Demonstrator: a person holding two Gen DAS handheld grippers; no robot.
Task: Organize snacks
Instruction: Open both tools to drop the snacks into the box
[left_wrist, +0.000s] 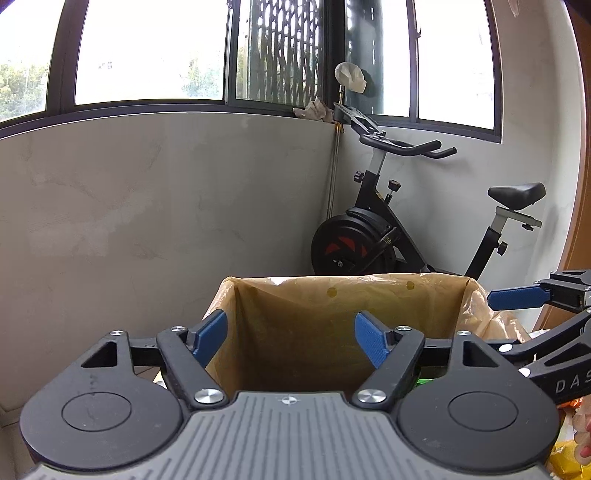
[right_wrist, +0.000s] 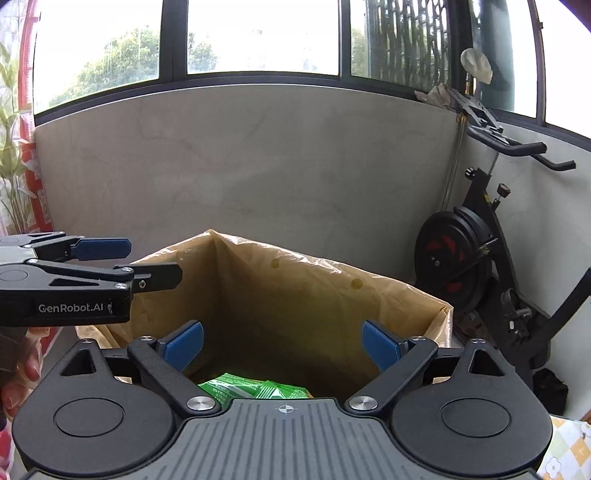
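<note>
"GenRobot.AI" printed white on the black left gripper (right_wrist: 129, 260); "DAS" legible on the black right gripper (left_wrist: 524, 299). Both level above the box lined with a tan plastic bag (right_wrist: 306, 295), blue-padded jaws spread wide, nothing held. Green printed snack packets (right_wrist: 255, 387) lying inside at the near edge, writing unreadable.
</note>
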